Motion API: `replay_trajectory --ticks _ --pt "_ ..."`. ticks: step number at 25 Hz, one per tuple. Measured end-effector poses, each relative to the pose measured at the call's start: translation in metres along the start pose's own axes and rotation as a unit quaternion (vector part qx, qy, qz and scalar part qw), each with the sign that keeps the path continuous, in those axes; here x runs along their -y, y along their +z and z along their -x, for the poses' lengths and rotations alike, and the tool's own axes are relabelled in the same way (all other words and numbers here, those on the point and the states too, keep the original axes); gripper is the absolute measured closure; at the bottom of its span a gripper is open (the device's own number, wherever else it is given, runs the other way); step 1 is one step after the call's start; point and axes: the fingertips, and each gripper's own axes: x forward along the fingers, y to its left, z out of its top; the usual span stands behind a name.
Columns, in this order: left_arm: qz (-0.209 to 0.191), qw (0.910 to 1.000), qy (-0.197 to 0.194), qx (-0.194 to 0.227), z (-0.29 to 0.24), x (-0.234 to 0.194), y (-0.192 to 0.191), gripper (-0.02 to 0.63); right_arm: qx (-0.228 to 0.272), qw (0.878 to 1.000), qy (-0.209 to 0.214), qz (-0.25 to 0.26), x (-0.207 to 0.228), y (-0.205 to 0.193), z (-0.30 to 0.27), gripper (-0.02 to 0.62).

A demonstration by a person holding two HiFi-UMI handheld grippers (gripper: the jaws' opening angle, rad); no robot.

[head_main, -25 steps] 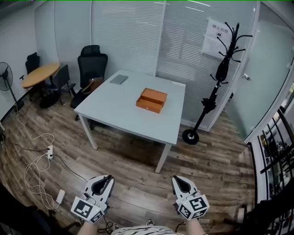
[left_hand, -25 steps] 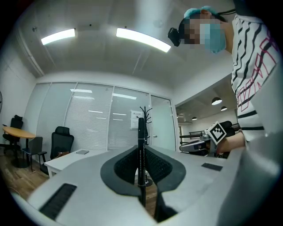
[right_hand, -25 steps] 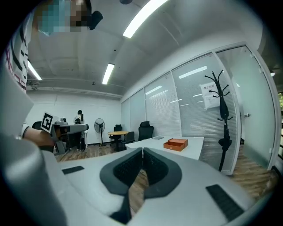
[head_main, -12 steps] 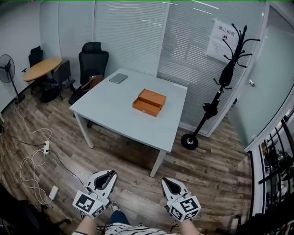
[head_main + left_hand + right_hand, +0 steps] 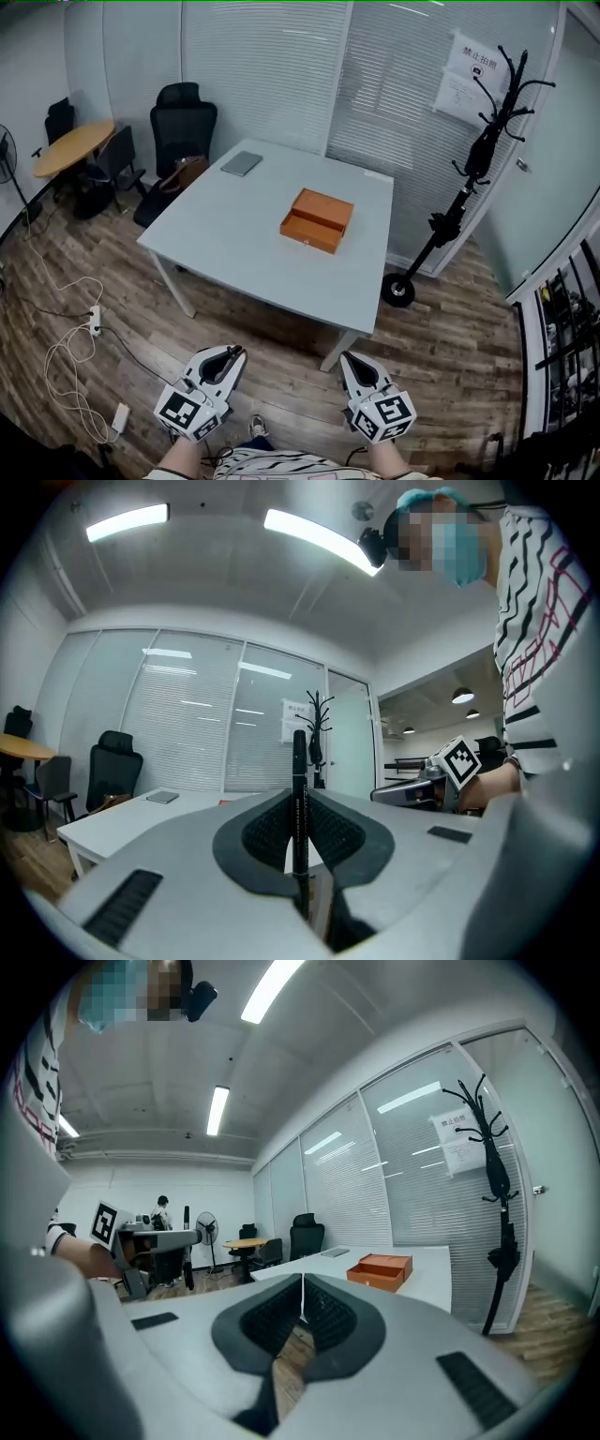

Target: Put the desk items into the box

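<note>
Person stood on the wood plank floor (image 5: 281, 366), well short of the pale grey rectangular counter (image 5: 234, 234), both grippers low. Left hand-held gripper (image 5: 228, 354) was clamped on a slim black pen (image 5: 299, 789), upright between the pads. Right hand-held gripper (image 5: 352, 360) had jaws pressed together, nothing in them. Flat orange box (image 5: 317, 221) sat right of centre on the counter; couldn't tell from there whether it was open. Flat grey notebook-like slab (image 5: 242, 163) lay near the far left edge, well apart from the box.

Read as the carry step: pen in hand, not yet at the box. Next move probably: close on the near counter edge, bring the left one over the box, lower and tilt the pen so it lies flat, then release.

Room: floor ahead open. White cables (image 5: 70, 347) on the floor to the left, black coat stand (image 5: 459, 197) with its base just off the counter's right corner, black office chair (image 5: 183, 127) at the far left side. Near edge looked the cleanest approach
</note>
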Motion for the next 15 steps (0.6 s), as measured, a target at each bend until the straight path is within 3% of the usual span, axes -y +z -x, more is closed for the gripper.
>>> replay_trajectory --ticks 5,15 --pt "-0.002 0.9997 -0.025 0.0 -0.02 -0.059 0.005 0.56 0.007 1.0 -0.024 0.001 -0.004 0.016 -0.053 0.569" --pt "0.021 0.9986 -0.048 -0.002 -0.061 -0.115 -0.011 0.56 -0.004 0.999 -0.052 -0.009 0.011 0.017 -0.113 0.569"
